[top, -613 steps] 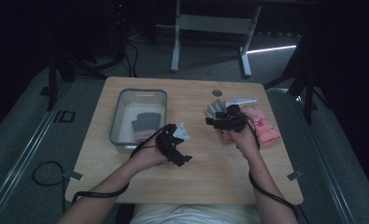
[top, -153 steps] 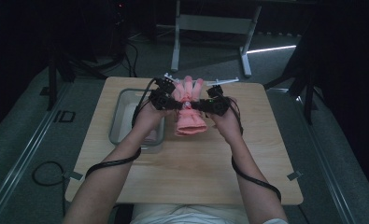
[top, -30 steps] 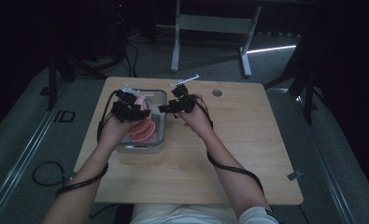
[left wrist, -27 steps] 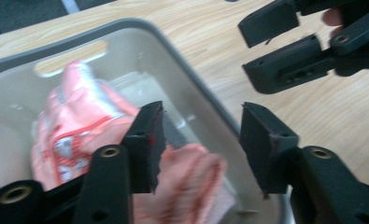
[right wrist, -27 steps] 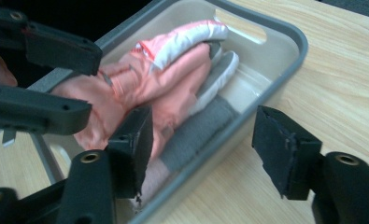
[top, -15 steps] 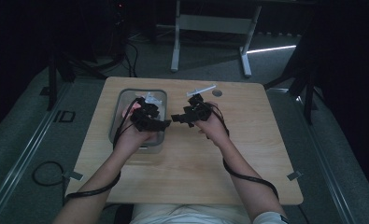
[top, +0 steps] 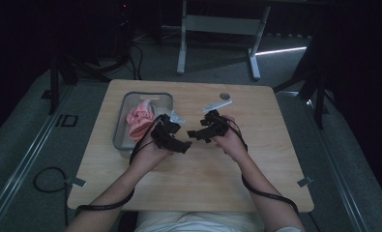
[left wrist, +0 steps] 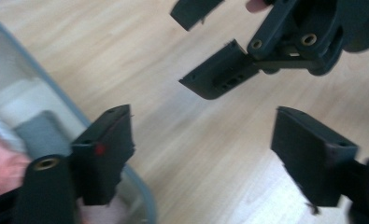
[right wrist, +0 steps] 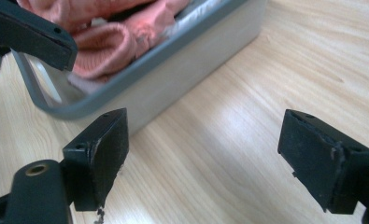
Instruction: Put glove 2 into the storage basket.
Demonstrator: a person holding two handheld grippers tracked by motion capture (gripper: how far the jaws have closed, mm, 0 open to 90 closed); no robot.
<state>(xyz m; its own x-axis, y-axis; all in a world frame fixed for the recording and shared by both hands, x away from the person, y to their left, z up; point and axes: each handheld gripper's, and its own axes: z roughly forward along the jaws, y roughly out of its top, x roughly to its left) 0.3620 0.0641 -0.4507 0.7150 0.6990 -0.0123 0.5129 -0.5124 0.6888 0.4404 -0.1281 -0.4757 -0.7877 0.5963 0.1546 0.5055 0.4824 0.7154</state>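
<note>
Pink cloth (top: 139, 119) dropped in grey tray (top: 122, 126).
Left claw (top: 183, 145) and right claw (top: 192, 134) just spread wide, holding nothing, at tray's four o'clock.

A small round grey disc (top: 224, 96) lay on the far part of the wooden table (top: 256, 169), near its back edge. Beyond the table stood a pale metal stand (top: 217, 24) on grey floor (a black cable (top: 46, 181) looped at left).

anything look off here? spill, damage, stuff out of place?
Mostly fine. The pink cloth sits bunched in the grey tray, heaped above its rim. The pad on one right gripper finger looks chipped at its edge. No spill on the table.
</note>
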